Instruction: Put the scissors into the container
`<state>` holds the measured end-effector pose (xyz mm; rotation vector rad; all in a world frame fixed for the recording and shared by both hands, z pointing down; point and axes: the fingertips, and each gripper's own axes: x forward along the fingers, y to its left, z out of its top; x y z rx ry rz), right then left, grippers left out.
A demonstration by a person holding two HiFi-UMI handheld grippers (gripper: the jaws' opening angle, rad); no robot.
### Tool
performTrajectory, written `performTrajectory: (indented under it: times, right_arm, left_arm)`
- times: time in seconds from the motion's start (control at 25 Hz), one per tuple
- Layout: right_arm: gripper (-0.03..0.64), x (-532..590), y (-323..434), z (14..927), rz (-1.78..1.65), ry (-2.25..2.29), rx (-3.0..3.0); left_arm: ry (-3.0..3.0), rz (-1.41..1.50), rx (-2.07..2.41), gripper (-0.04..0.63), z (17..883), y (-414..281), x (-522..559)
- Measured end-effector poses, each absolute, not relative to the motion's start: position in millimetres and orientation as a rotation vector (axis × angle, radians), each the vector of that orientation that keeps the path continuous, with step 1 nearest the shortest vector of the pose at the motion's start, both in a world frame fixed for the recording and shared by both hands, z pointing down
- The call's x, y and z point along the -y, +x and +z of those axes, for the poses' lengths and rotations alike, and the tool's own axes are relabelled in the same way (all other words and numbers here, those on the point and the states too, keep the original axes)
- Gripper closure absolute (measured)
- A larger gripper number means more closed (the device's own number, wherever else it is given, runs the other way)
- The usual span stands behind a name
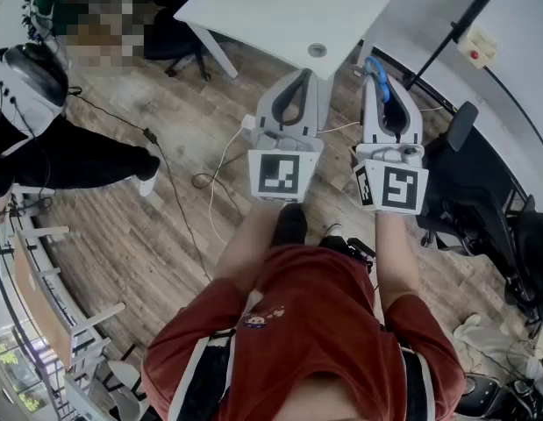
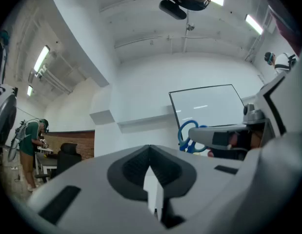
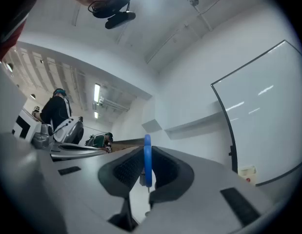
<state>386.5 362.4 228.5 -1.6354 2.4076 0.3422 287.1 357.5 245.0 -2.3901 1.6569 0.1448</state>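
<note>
Both grippers are held up high, pointing at the ceiling in the two gripper views. My right gripper is shut on the blue-handled scissors, whose handle stands edge-on between the pads in the right gripper view. From the left gripper view the scissors' blue loops stick out of the right gripper's jaws at the right. My left gripper is shut with nothing between its pads. No container shows in any view.
Below me lies a wooden floor with cables. A white table stands ahead, black office chairs to the right. A person in black is at the left. A whiteboard hangs on the wall.
</note>
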Motion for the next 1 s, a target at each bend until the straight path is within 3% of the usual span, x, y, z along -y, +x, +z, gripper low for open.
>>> performTrajectory:
  times: [0.48, 1.0]
  right_arm:
    - [0.563, -418.9, 364.1, 222.2, 0.321, -1.521, -2.455]
    - [0.563, -370.7, 276.2, 224.5, 0.357, -1.498, -2.481]
  left_arm:
    - [-2.314, 0.161, -1.753, 0.583, 233.9, 265.2, -422.1]
    - [-2.247, 0.177, -1.805, 0.583, 231.8, 171.8, -380.4]
